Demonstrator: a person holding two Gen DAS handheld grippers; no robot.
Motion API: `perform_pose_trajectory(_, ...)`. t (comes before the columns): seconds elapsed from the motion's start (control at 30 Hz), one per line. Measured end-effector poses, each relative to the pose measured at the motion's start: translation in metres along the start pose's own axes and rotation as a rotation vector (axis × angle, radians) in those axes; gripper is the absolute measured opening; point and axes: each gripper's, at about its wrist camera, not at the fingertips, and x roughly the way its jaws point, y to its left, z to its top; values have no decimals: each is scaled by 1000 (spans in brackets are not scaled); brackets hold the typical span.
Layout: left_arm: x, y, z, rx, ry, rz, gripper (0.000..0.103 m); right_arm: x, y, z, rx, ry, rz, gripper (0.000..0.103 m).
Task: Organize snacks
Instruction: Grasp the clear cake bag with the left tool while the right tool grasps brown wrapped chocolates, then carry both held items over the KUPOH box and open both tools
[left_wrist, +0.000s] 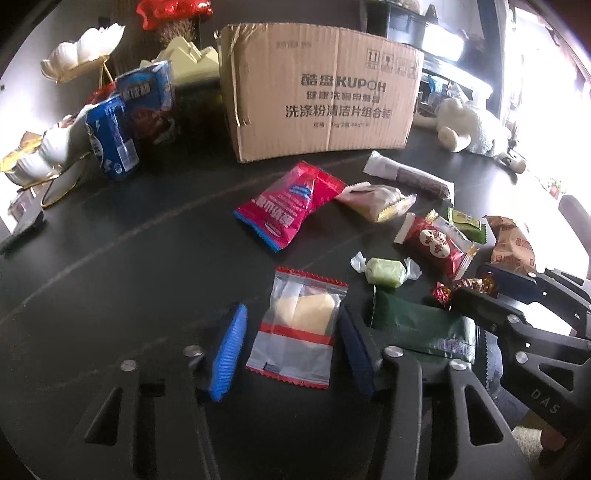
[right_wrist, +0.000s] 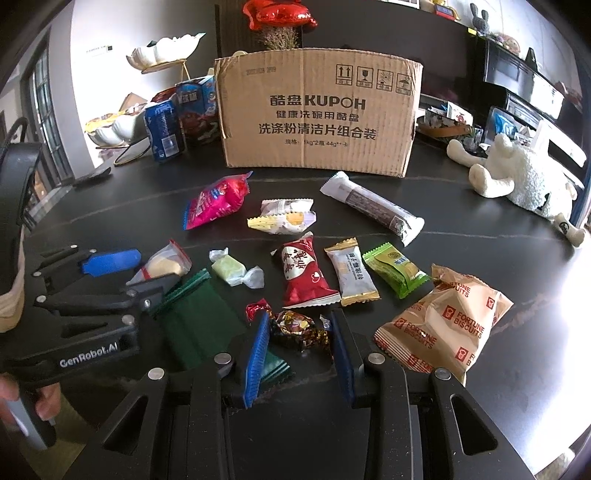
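Note:
Several wrapped snacks lie on the dark table before a cardboard box. My left gripper is open, its jaws on either side of a clear packet with a yellow cake; it also shows in the right wrist view. My right gripper is open around a foil-wrapped candy, which also shows in the left wrist view. A dark green packet lies between the two grippers. A pink bag, a green candy and a Fortune Biscuits bag lie nearby.
A blue can and blue snack box stand left of the cardboard box, beside white shell-shaped dishes on gold stands. A plush sheep lies at the right. A long bar lies before the box.

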Motion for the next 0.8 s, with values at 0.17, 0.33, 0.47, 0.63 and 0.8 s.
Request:
perform_pose_trajectory(0.17,-5,0,-1,-17,-16,-7,37,-1,1,0,4,-4,5,34)
perform_pose_trajectory(0.33,-21,-4,3,-17,-35,6,37,-11,1,2,3,-31,10,34)
perform_pose_trajectory(0.47,-39,-7,9,-19,-51,10,37,-25,0,8,-1,-72,9,34)
perform_pose_trajectory(0.63,-63,-15,30,-12,-109,20,37,-47,-2,21,-13,-145,6,34)
perform_pose_trajectory(0.8,-81,-21,56,-1,-162,18,37,-63,-7,42,0,-203,20,34)
